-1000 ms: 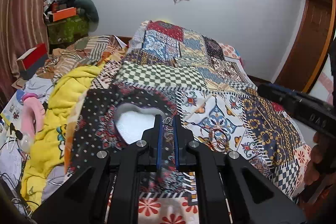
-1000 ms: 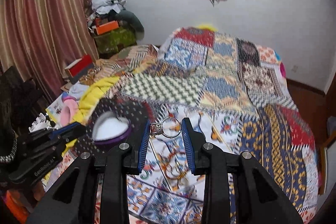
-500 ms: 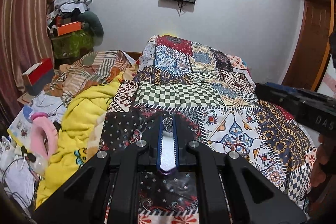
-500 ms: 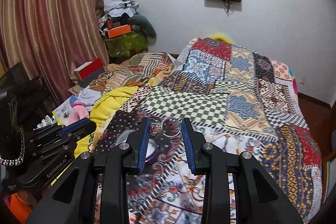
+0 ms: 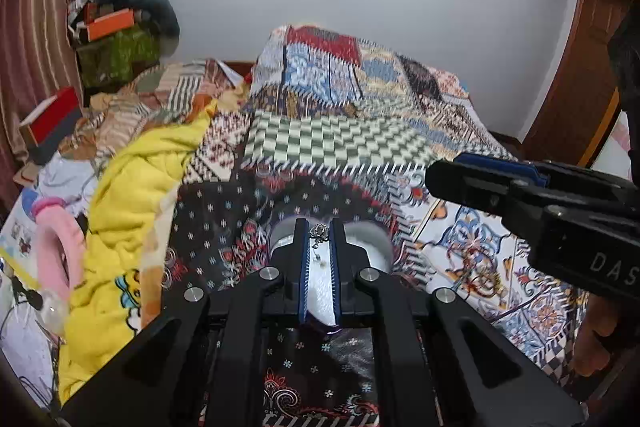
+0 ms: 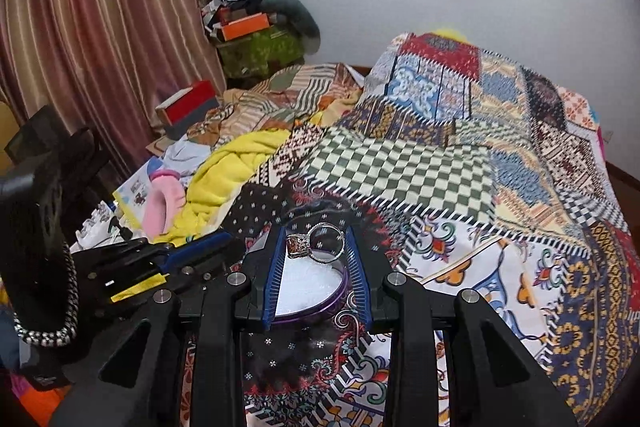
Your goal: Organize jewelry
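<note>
Left tongs [image 5: 320, 233] are squeezed down to a narrow slot, pinching a small silver charm [image 5: 319, 231] right at the tips. Right tongs [image 6: 315, 241] sit a bit wider, clamped on a silver ring [image 6: 316, 246] with a chunky reddish stone facing left. Both pieces hang directly over the box [image 6: 310, 293], a heart-shaped thing with a purple rim and white fluffy padding inside, sitting on the bed. The quilt [image 6: 404, 175] under it is busy patchwork: dark dotted squares, green checks, paisley. A fuzzy yellow blanket [image 5: 132, 195] is bunched up off to the left. Compared with a second ago, both tongs have come in over the box; before that it sat ahead and left of them. The grips look the same.
</note>
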`<state>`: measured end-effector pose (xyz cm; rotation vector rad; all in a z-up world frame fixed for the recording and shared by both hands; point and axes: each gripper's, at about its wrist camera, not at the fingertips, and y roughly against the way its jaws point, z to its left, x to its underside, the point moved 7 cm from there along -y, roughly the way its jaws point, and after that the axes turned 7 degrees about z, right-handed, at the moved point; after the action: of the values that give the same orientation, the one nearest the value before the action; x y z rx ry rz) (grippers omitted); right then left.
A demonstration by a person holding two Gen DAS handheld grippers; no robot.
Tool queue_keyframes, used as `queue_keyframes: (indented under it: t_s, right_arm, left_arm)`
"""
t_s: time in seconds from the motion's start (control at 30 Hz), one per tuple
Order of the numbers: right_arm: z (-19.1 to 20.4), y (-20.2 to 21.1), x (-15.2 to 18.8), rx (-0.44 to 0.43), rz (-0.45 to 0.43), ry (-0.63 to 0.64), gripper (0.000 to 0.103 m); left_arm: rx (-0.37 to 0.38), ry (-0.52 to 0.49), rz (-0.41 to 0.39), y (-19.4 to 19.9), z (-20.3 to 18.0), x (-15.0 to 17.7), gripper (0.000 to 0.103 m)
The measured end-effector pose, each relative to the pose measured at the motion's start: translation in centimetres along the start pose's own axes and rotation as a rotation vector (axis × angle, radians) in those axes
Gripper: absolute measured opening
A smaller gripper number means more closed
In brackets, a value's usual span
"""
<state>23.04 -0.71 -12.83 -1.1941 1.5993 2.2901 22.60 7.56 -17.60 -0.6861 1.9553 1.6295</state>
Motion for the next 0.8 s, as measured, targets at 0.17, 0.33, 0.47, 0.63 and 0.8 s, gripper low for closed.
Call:
queue_keyframes:
  t_s: [0.17,0.33,0.47,0.63,0.8]
  right_arm:
    - [-0.1,-1.7,0.5,-0.015,0.043,-0.003,0.028]
    - [0.1,-2.8,0.7,-0.028,0.065,0.000,0.028]
    - [0.3,-3.2,0.7,-0.035,0.071,0.001,0.028]
    - [0.4,-3.5,0.6,-0.041,0.077,0.000,0.028]
    - [0.7,-3.5,0.5,-0.045,0.078,0.007,0.028]
  left_arm:
    - [0.009,0.000,0.041,-1.4,0.3,1.0,0.008]
    - [0.016,-0.002,0.058,-1.9,0.4,1.5,0.008]
    - [0.025,-0.001,0.057,-1.9,0.5,1.5,0.008]
    - [0.027,-0.005,0.052,-1.4,0.4,1.4,0.008]
    - [-0.001,0.017,0.040,-0.7,1.1,1.2,0.030]
